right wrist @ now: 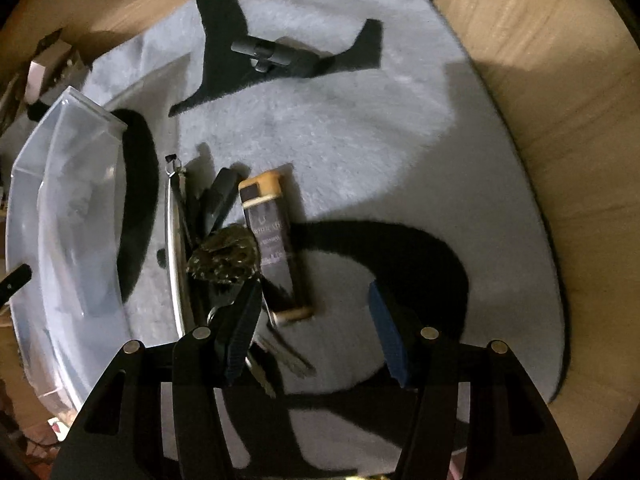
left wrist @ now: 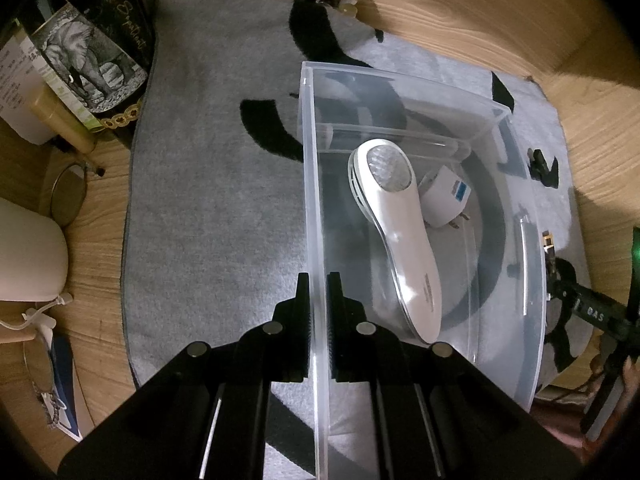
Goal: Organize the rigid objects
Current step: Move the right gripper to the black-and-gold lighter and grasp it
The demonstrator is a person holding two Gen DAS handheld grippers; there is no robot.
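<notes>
At the lower centre of the left wrist view, the left hand-held gripper (left wrist: pixel 318 300) is clenched on the near wall of the clear plastic rectangular bin (left wrist: pixel 311 184). Right hand-held gripper (right wrist: pixel 316 320) is released, wide apart; the dark slim box with tan ends (right wrist: pixel 274 248) lies just above it, nearer its left finger.

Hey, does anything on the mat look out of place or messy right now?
Yes. A lighter, keys and dark clutter lie heaped on the grey mat beside the clear bin, not in it. A black clip-like item lies apart, farther away.
</notes>
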